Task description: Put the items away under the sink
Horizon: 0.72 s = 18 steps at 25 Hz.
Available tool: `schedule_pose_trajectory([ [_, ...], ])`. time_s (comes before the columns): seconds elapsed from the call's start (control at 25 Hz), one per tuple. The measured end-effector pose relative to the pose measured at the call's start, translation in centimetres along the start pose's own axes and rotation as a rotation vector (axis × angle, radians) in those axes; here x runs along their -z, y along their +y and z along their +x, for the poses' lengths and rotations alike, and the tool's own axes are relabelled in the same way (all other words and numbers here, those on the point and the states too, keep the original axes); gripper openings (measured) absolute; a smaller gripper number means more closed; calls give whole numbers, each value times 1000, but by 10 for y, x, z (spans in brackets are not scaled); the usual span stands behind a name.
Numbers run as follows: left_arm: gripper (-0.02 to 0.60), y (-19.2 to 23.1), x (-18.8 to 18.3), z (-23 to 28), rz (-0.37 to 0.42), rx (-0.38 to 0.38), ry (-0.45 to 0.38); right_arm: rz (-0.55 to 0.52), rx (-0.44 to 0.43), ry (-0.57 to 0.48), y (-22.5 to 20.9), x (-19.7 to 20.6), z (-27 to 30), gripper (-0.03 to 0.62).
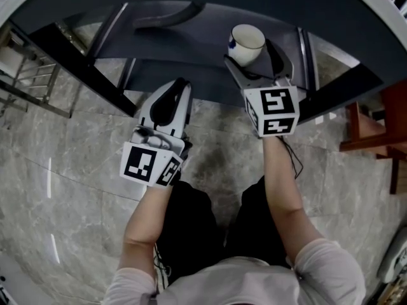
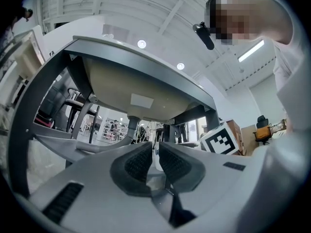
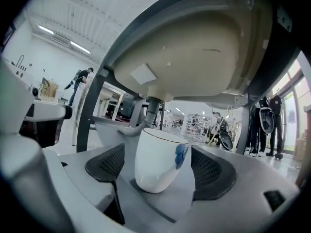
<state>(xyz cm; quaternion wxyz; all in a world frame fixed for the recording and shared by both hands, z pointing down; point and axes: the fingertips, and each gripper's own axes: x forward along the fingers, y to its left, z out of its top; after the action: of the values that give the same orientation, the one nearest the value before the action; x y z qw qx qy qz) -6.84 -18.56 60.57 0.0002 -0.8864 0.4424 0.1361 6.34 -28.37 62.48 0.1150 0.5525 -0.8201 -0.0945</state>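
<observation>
A white cup (image 1: 247, 43) with a blue mark stands upright on the dark shelf (image 1: 191, 49) under the sink. My right gripper (image 1: 257, 61) is open around it. In the right gripper view the cup (image 3: 160, 157) sits between the two dark pads (image 3: 109, 163) with a gap on each side. The pale underside of the sink basin (image 3: 194, 47) and its drain pipe (image 3: 151, 108) hang above. My left gripper (image 1: 173, 97) is shut and empty, held just before the shelf's front edge, left of the cup. In the left gripper view its pads (image 2: 138, 164) nearly touch below the basin (image 2: 141, 91).
Dark frame legs (image 1: 82, 68) slant down at both sides of the shelf. A curved grey pipe (image 1: 168, 16) lies at the shelf's back. A metal rack (image 1: 32, 75) stands at the left and a wooden stool (image 1: 369, 132) at the right on the marble floor.
</observation>
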Motion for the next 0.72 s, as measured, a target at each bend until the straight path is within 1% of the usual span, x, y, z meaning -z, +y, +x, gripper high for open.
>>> schedule_pose_trajectory([
  [0.12,41,-2,0,3,6,4,-9,-3,-30,-4,1,1,-8,413],
  [0.28,41,0,2,7,15,-4,3,-1,-61,-8,-1,4,-21,411],
  [0.6,41,-10,3,13,42,6,10,4,-110,-87,6,-2,-54,407],
  [0.72,41,-13,3,14,48,8,11,-1,-128,-112,11,-8,-66,387],
])
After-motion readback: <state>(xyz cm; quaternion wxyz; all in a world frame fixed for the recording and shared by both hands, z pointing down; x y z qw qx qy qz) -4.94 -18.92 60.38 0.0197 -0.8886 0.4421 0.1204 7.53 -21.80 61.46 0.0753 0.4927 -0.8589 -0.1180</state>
